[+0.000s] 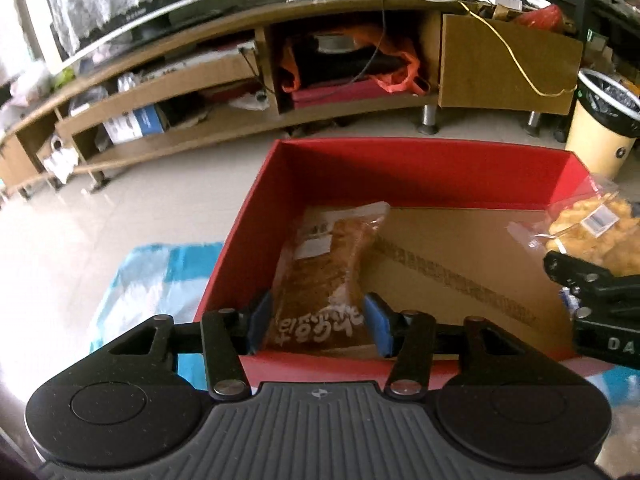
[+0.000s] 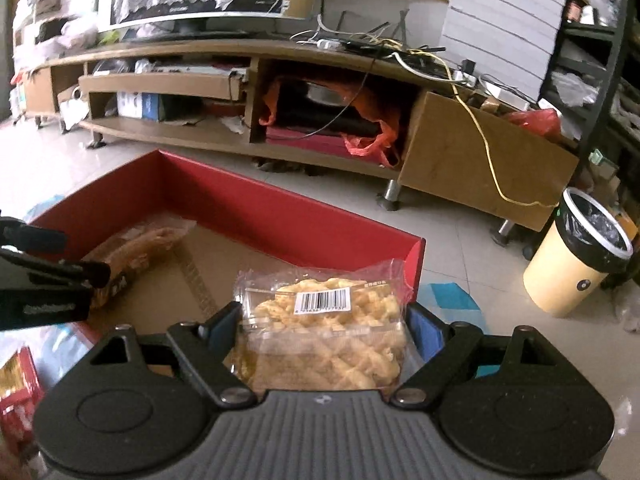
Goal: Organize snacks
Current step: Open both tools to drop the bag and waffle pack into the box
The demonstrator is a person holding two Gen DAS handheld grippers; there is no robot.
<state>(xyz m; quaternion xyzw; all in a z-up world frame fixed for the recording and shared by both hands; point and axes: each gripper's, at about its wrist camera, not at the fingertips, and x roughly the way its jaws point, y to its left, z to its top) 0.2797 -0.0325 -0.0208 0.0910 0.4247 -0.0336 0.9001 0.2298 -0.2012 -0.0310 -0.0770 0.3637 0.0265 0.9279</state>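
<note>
red box [image 1: 400, 168], brown snack bag [image 1: 324, 276], blue pads [image 1: 374, 316]

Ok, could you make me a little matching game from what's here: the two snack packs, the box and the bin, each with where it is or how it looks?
Things:
1. brown pack
2. yellow pack
3. box
4. bin

Descriptions:
a. cream, with a black liner
b. clamped in the right gripper
c. lying in the box, between the left gripper's open jaws
d. red walls, cardboard bottom

Pairs: 1-c, 2-b, 3-d, 4-a
</note>
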